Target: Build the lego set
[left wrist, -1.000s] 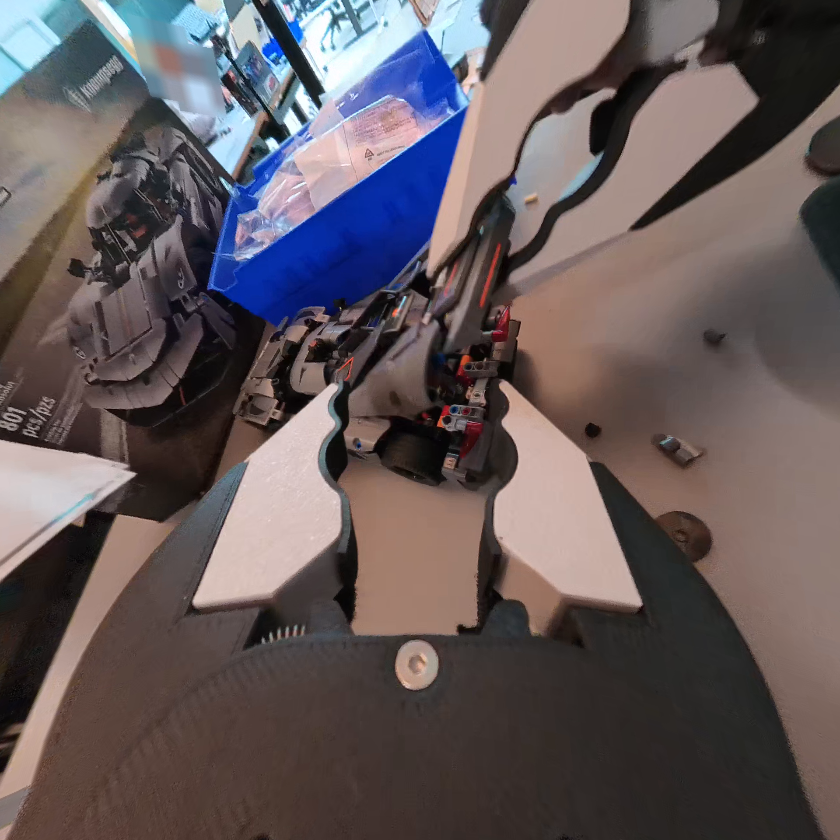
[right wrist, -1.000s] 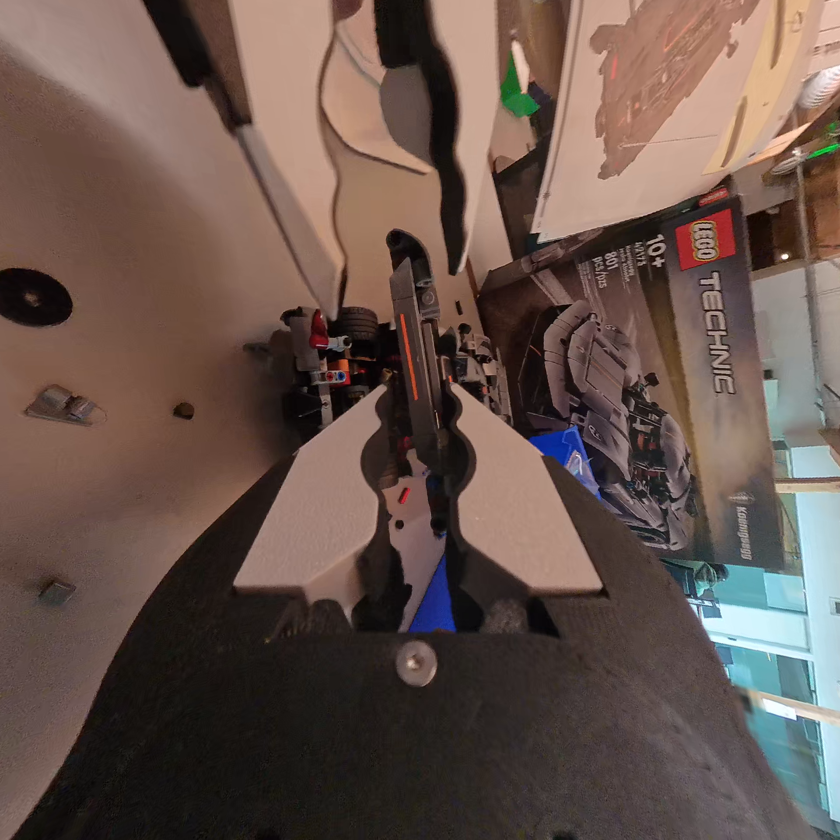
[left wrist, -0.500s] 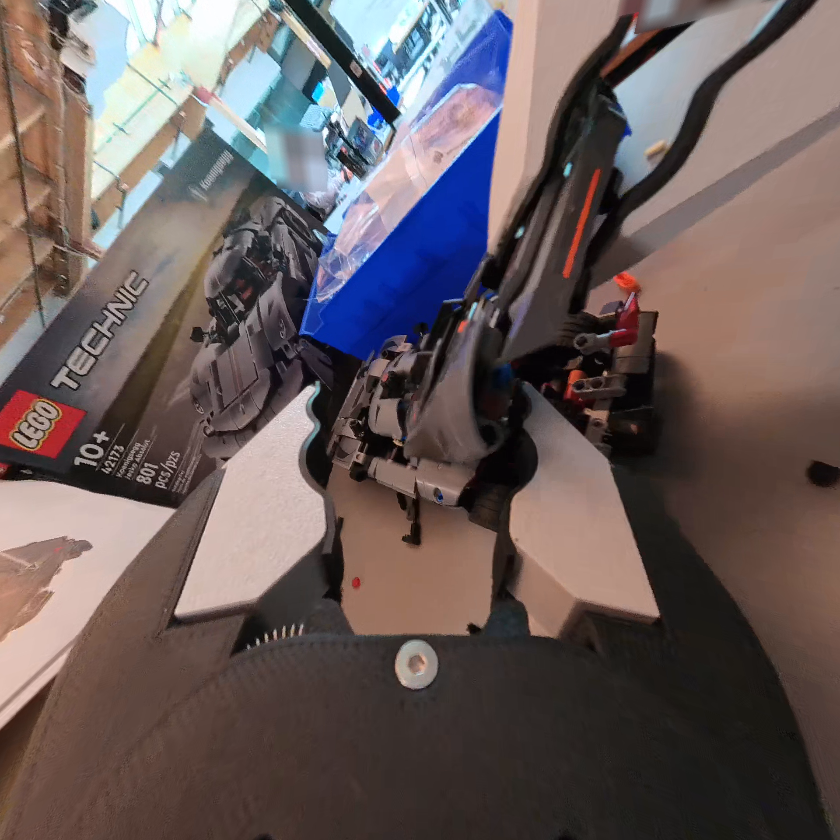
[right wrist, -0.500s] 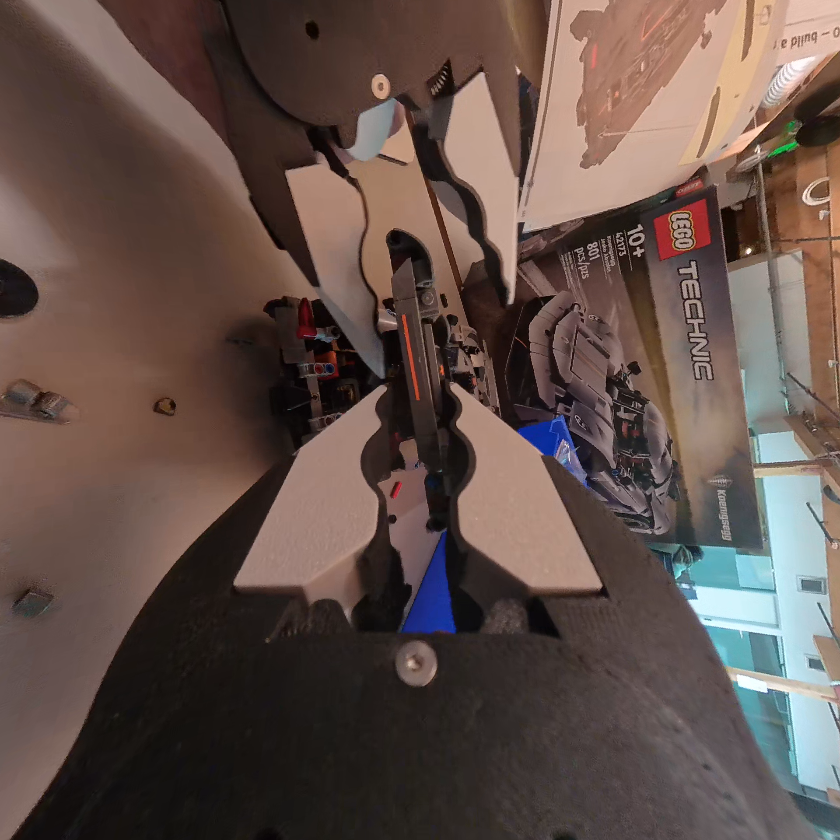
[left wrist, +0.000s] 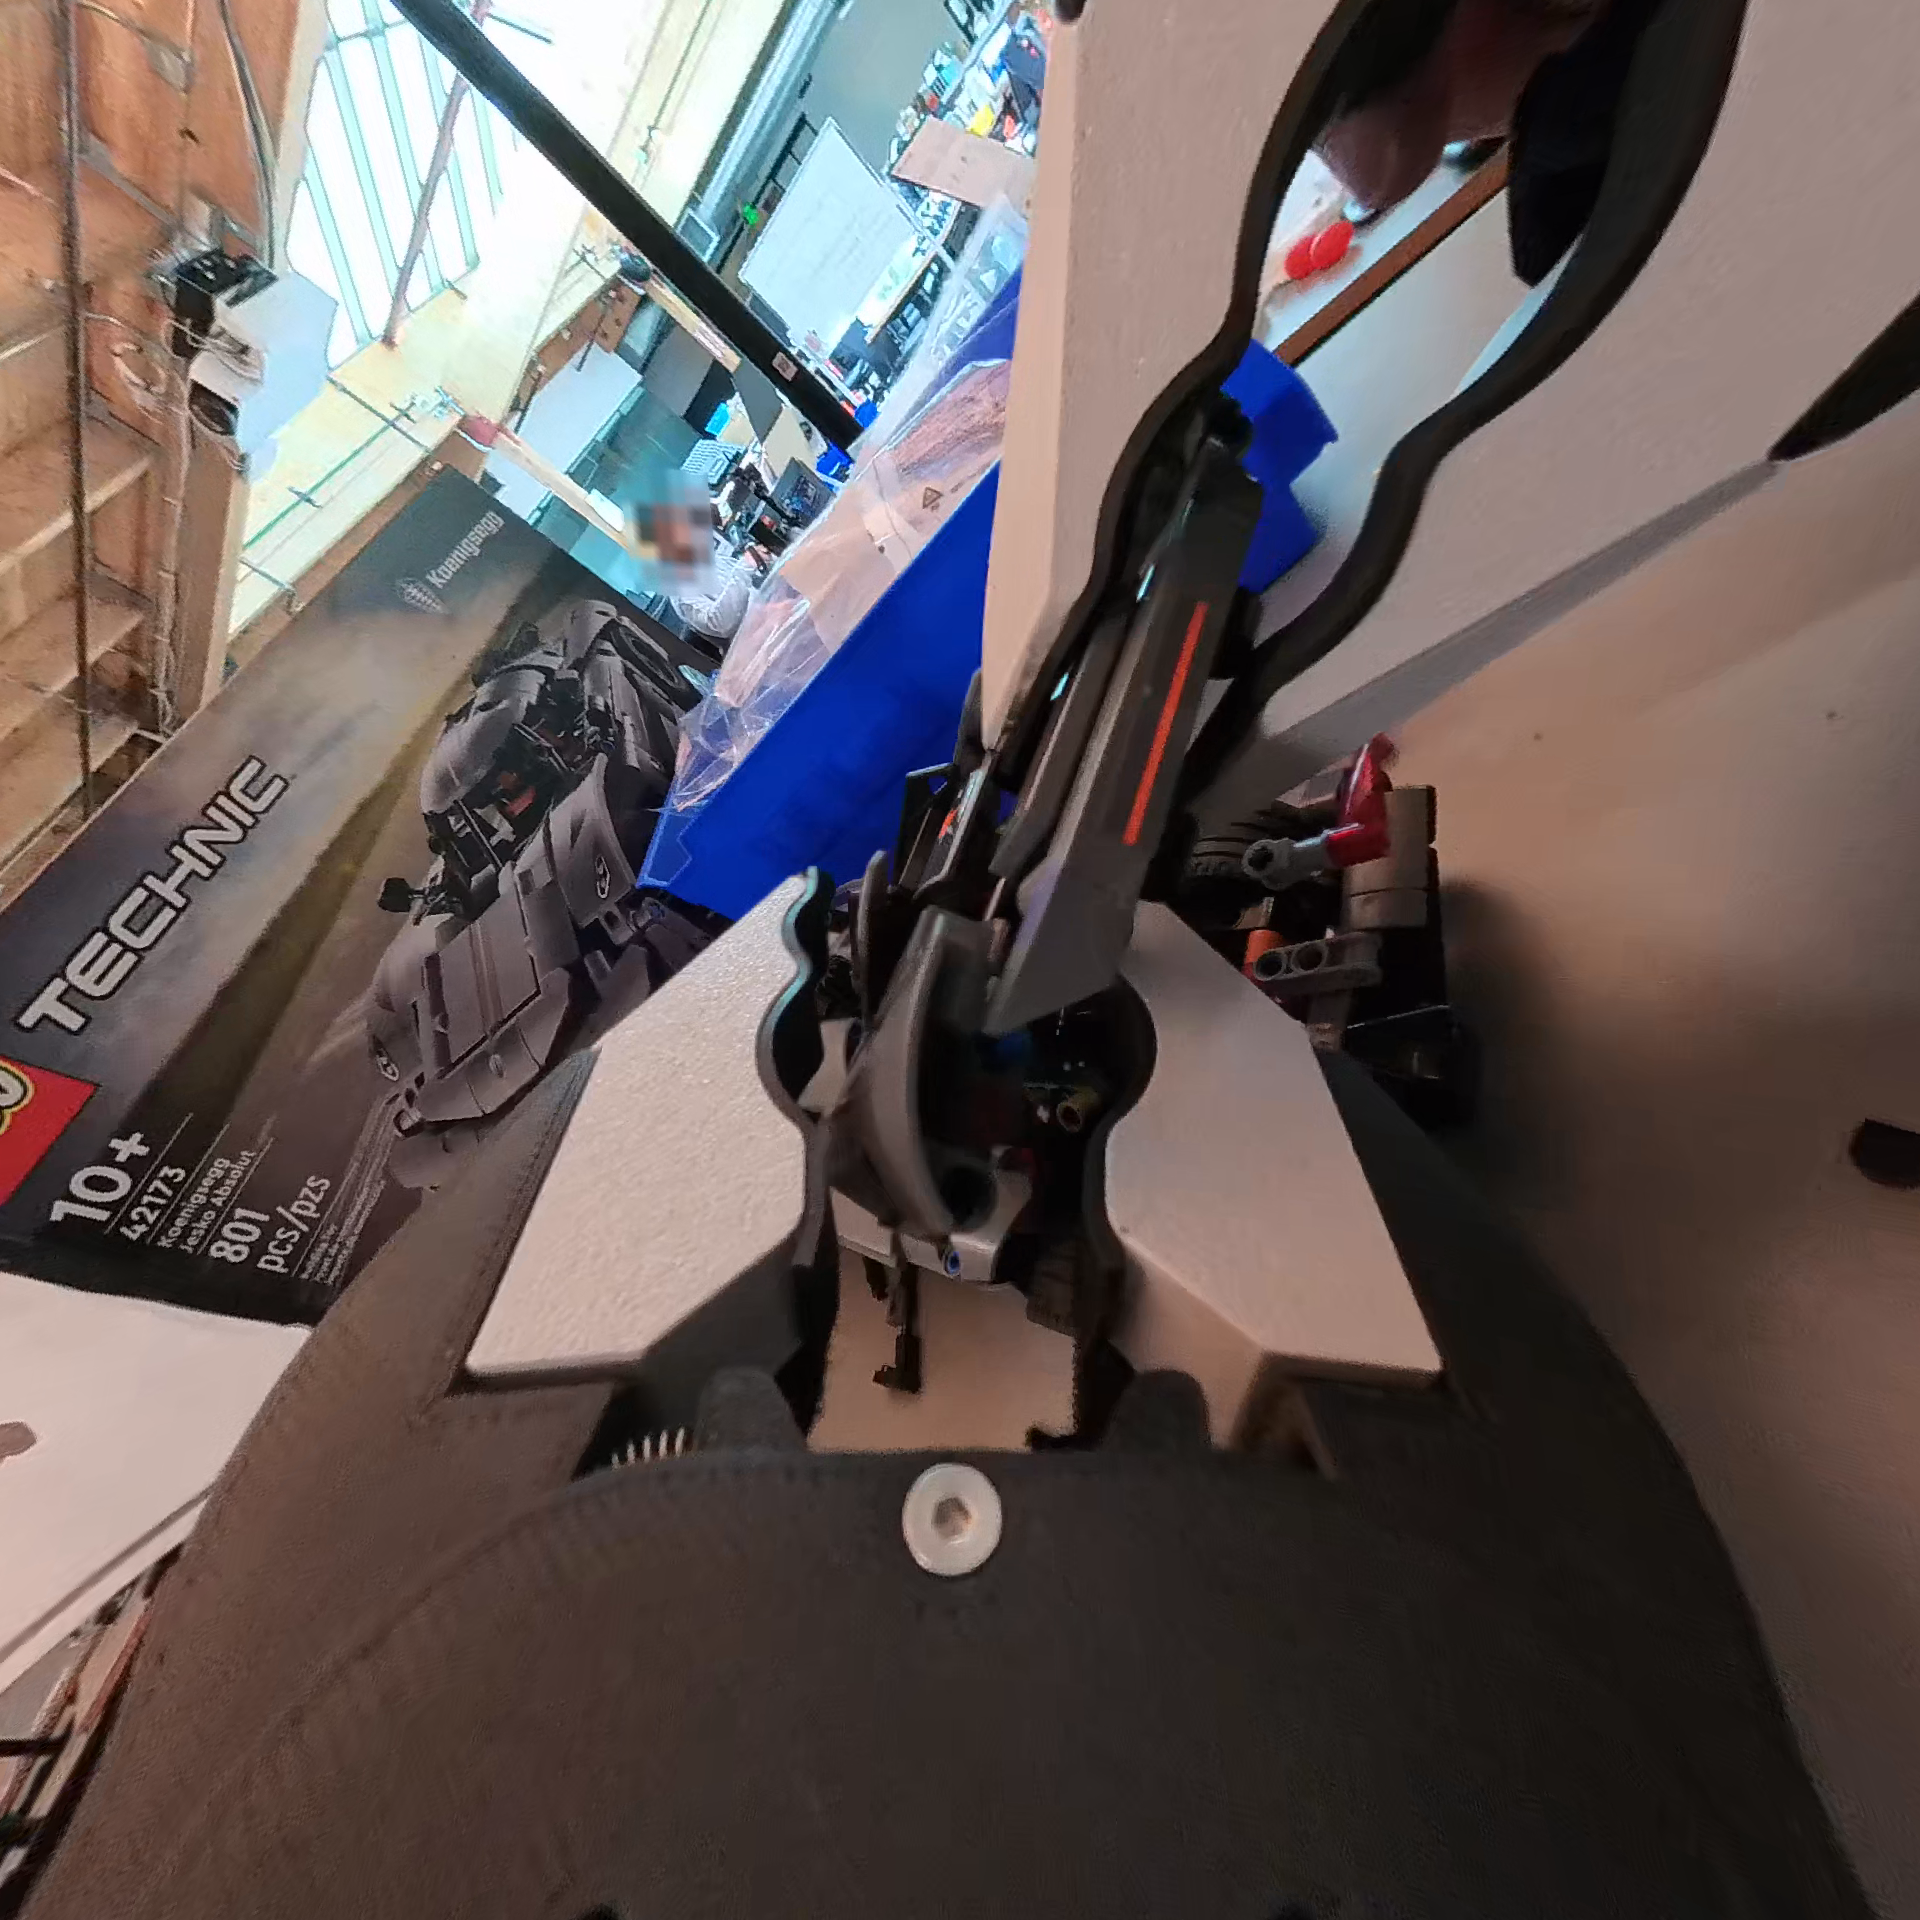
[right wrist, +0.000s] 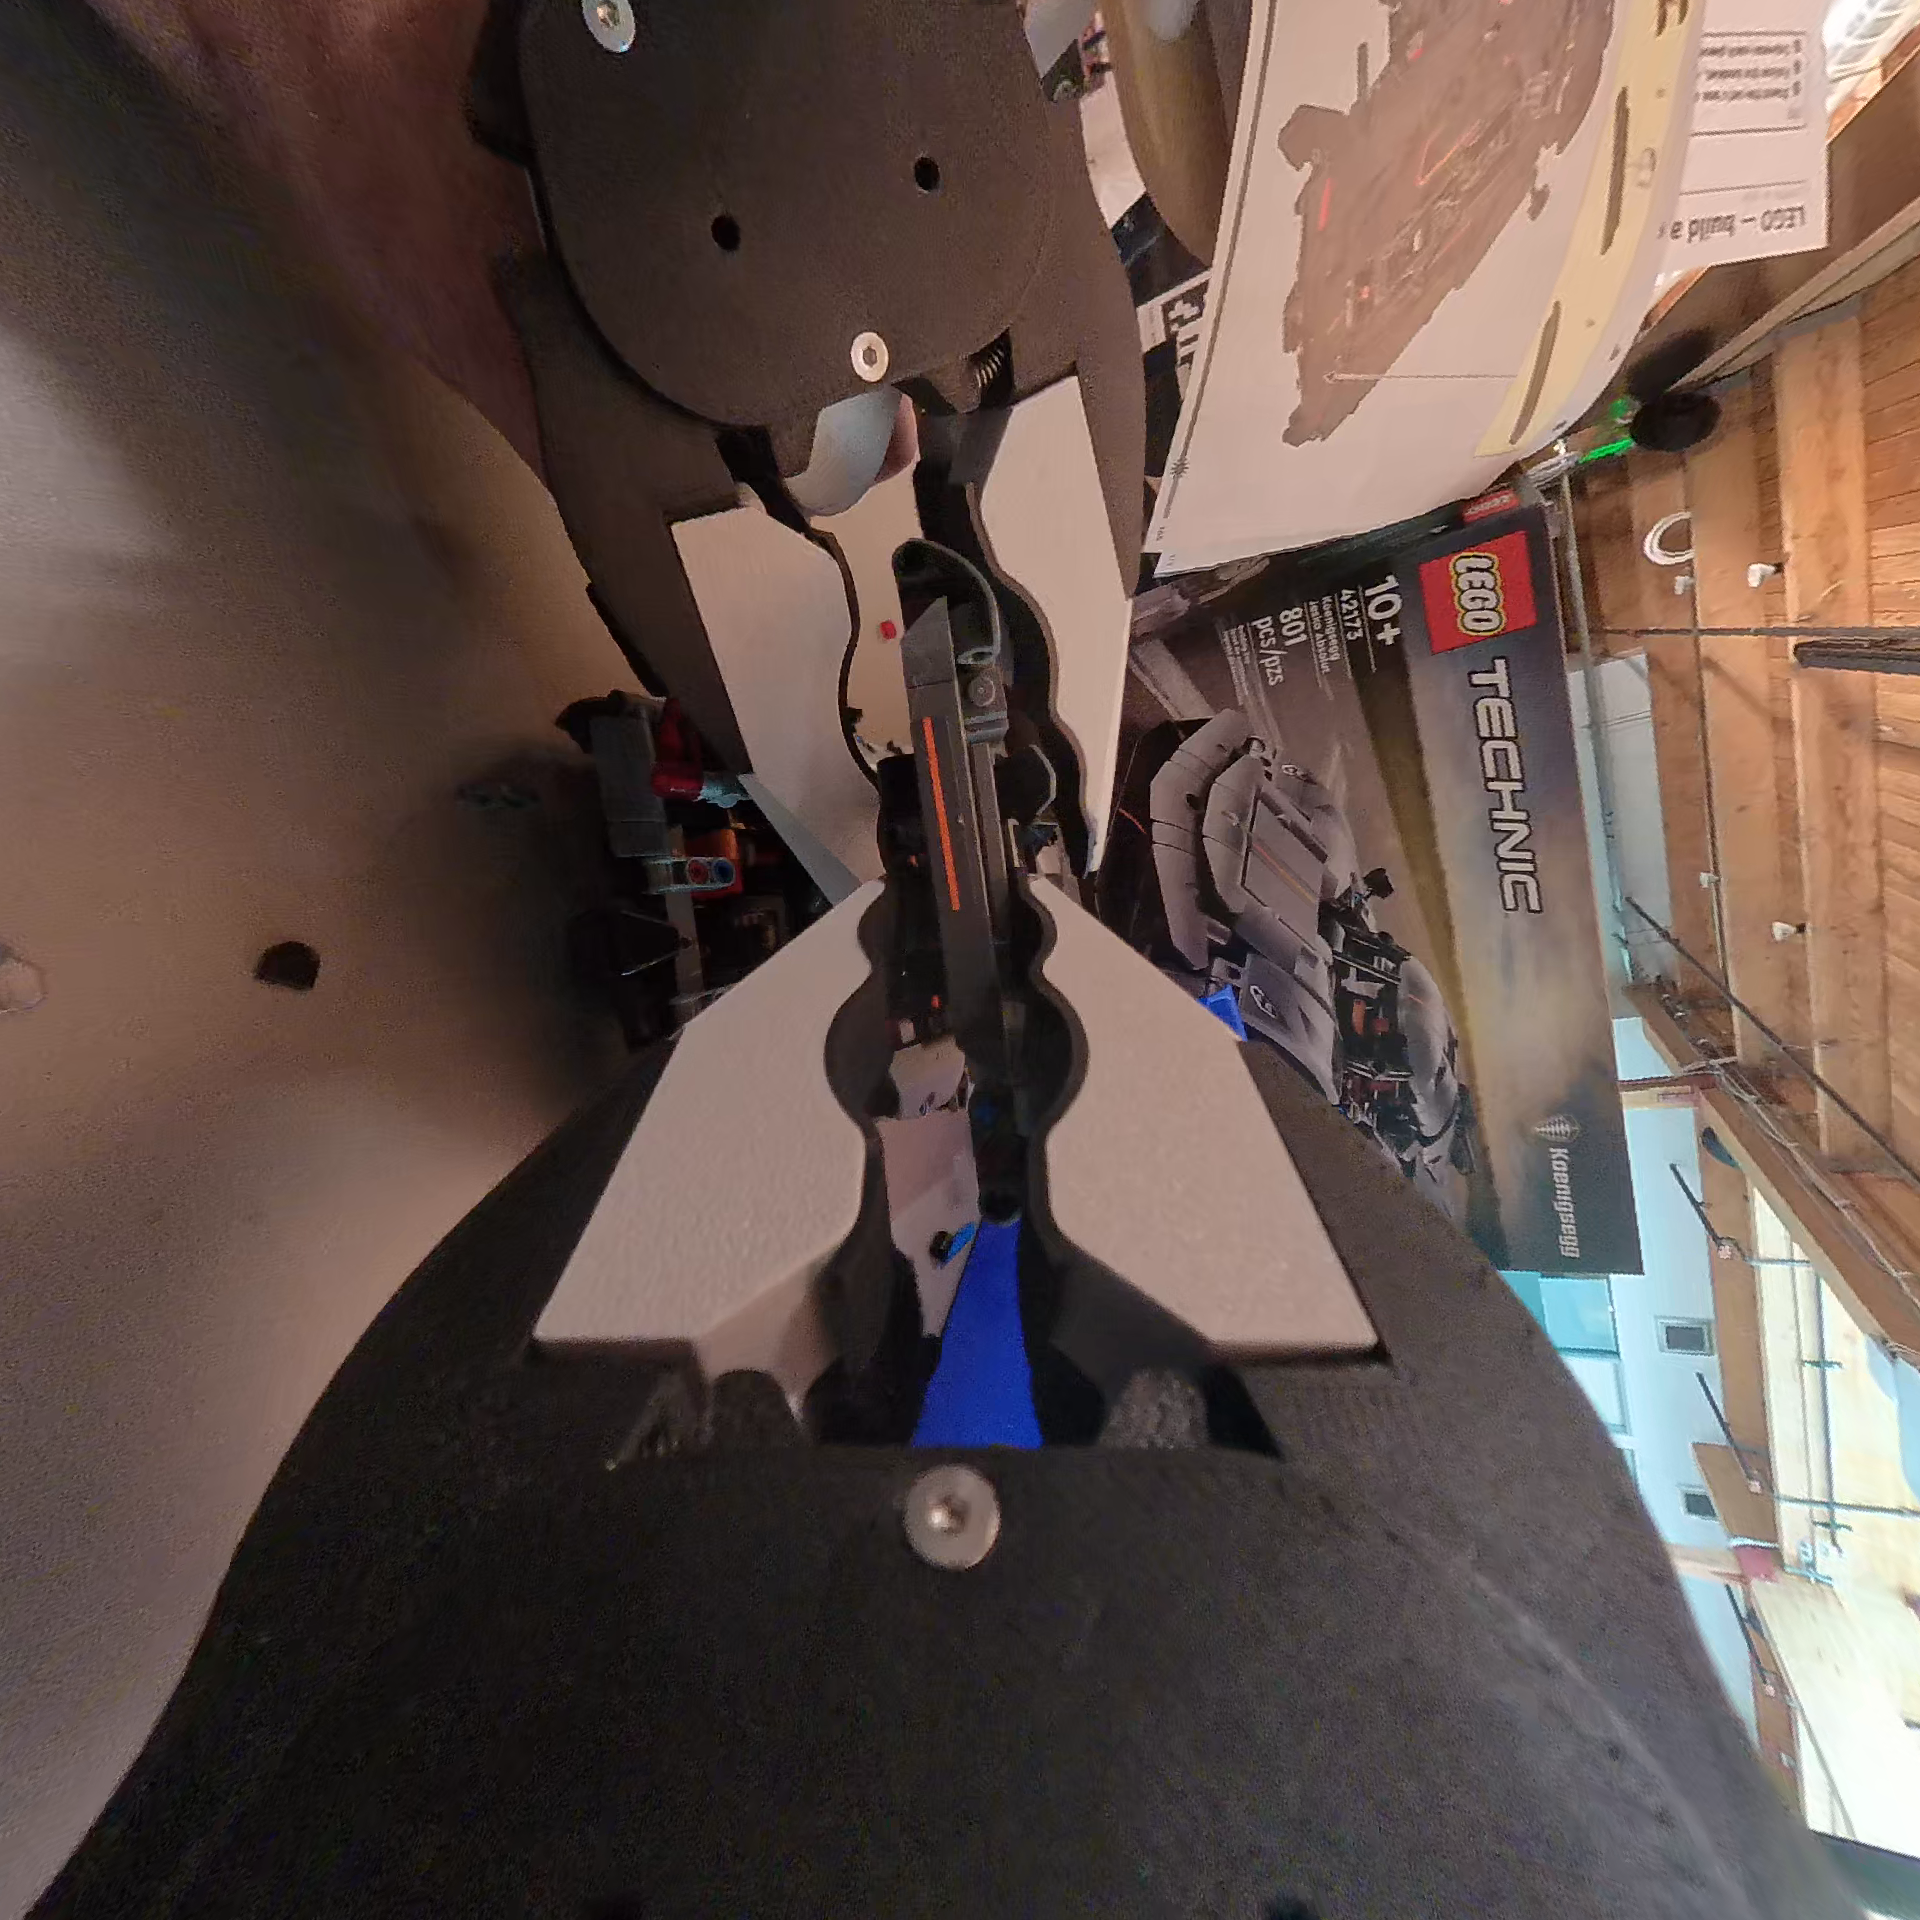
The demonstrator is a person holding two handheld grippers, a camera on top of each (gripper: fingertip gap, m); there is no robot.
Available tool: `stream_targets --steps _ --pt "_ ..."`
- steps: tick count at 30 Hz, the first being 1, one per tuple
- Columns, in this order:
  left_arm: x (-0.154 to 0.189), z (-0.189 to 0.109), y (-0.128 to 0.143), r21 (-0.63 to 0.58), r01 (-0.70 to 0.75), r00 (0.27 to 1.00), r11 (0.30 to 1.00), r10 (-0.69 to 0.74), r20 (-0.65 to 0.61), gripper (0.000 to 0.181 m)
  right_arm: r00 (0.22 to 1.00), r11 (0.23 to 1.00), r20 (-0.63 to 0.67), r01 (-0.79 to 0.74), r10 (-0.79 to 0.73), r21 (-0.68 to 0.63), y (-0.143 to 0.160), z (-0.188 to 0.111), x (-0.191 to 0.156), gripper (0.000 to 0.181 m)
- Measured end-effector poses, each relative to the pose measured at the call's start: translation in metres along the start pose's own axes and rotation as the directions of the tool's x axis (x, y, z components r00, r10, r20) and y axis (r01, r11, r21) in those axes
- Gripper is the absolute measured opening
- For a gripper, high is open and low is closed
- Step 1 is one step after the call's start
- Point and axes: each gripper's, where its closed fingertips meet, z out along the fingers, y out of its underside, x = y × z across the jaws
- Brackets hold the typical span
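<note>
A: Left to right in the left wrist view: box (left wrist: 312, 862) leaning at the far left, blue bin (left wrist: 883, 727) behind, then the car (left wrist: 1039, 987) mid-frame, bare worktop (left wrist: 1662, 935) at right.

B: Left claw (left wrist: 956, 1049)?

A: Closed down around the car's curved grey nose; both fingers look to be touching it. Right claw (right wrist: 951, 997) comes from the opposite end, pinched tight on the long dark panel (right wrist: 951, 831) with the orange stripe.

B: So the car hangs between the two?

A: Seemingly; whether a wheel rests on the worktop, cannot tell.

B: Risks?

A: Likely the panel. If the claws twist or pull against each other, its pins could pop and the panel part from the chassis. Loose pieces (left wrist: 1886, 1153) on the worktop could also be knocked away.
</note>
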Motion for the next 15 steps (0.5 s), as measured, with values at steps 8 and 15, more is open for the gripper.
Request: stream_targets --steps 8,15 --pt "-0.0027 0.0032 0.0075 -0.020 -0.008 1.000 1.000 0.008 0.006 0.033 1.000 0.999 -0.007 -0.005 0.006 0.032 0.0008 0.0038 -0.0016 0.017" --pt "0.0037 0.0042 0.0055 -0.001 -0.066 0.997 0.998 0.066 -0.027 0.044 1.000 0.999 -0.007 -0.016 0.017 0.044 0.0042 0.0073 -0.0060 0.017"
